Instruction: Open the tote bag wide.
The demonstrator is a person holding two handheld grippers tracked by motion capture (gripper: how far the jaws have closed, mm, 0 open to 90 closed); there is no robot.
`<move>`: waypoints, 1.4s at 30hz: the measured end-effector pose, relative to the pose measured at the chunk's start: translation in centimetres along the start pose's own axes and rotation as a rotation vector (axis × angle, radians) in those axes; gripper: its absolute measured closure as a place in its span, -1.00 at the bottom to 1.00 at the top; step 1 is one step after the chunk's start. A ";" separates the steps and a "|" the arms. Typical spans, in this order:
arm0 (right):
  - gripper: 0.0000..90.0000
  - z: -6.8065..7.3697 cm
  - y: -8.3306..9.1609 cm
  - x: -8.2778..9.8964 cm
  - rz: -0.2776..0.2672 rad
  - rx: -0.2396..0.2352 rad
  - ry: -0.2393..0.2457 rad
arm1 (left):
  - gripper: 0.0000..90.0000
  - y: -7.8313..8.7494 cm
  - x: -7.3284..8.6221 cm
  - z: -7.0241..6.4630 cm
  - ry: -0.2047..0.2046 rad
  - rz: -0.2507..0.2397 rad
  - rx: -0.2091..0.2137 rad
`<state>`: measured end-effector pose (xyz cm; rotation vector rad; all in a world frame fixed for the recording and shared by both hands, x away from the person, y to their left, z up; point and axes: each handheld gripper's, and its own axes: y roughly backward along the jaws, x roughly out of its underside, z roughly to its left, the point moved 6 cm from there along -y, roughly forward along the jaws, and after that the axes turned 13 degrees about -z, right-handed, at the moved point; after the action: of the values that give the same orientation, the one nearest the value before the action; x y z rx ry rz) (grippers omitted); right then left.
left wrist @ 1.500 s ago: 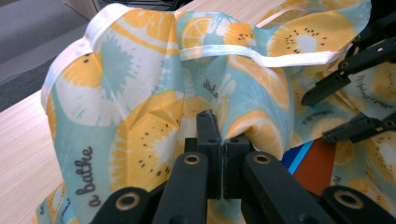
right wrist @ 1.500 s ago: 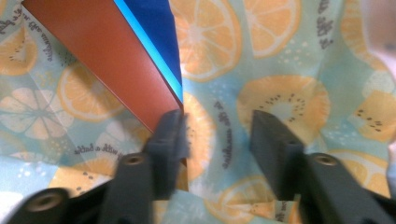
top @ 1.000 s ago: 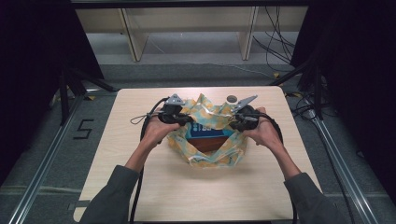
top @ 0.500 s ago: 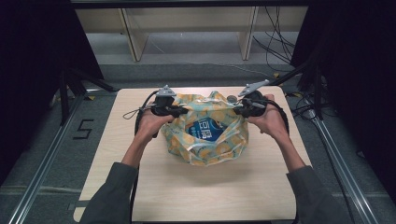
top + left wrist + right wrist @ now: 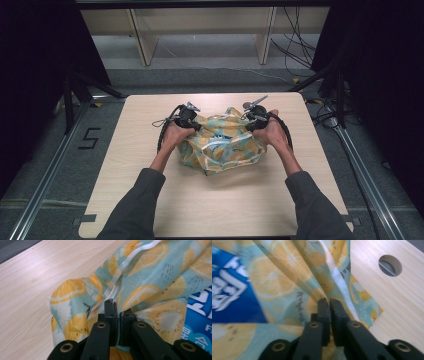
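Now pinching the bag [image 5: 220, 147] from both sides at the centre of the high view, sitting on the table [image 5: 130, 165] a little above the middle of the frame. Clamping a fold of the lemon-print cloth with the left gripper [image 5: 194, 122] at the bag's left edge, jaws standing narrow and pressing together on the fabric in the left gripper view. Holding the opposite edge with the right gripper [image 5: 251, 120], jaws having just been easing open a touch yet standing nearly together, cloth lying between them and pinched at the centre of the right gripper view. Showing a blue pack [image 5: 200, 315] inside the bag at the right edge of the left gripper view. Lying near a round hole [image 5: 390, 265] in the tabletop, upper right of the right gripper view.
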<state>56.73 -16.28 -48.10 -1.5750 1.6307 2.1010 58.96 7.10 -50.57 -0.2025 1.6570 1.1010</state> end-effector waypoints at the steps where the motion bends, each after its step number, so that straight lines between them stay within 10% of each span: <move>1: 0.90 -0.2 0.3 -0.3 -0.045 -0.019 0.031 | 0.94 0.0 0.0 0.2 0.016 0.003 0.017; 3: 0.91 0.3 2.0 -1.2 -0.076 -0.044 -0.052 | 0.95 0.2 0.0 0.4 0.068 -0.018 0.033; 10: 0.98 3.4 5.0 -4.8 -0.203 -0.091 0.005 | 0.96 0.2 -0.2 0.2 0.053 -0.006 0.036; 15: 1.00 6.7 1.8 -2.7 -0.006 -0.188 0.179 | 0.96 0.4 -0.3 0.4 0.052 -0.007 0.038; 27: 1.00 12.2 3.9 4.6 0.065 -0.475 0.176 | 0.96 -0.2 -0.6 1.3 0.084 -0.003 0.015; 32: 1.00 13.5 3.6 7.0 0.147 -0.475 0.214 | 0.93 -0.5 -0.2 1.7 0.122 0.004 0.006; 39: 1.00 11.4 6.3 0.8 -0.112 -0.376 0.185 | 0.67 1.3 -1.5 0.6 0.065 -0.036 0.011; 42: 1.00 10.0 5.6 -1.2 -0.116 -0.279 0.206 | 0.63 2.1 -2.1 0.1 0.048 -0.037 0.026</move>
<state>47.45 -10.70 -44.08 -1.9759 1.2992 2.2484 58.51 7.53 -47.67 -0.2435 1.7024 1.0538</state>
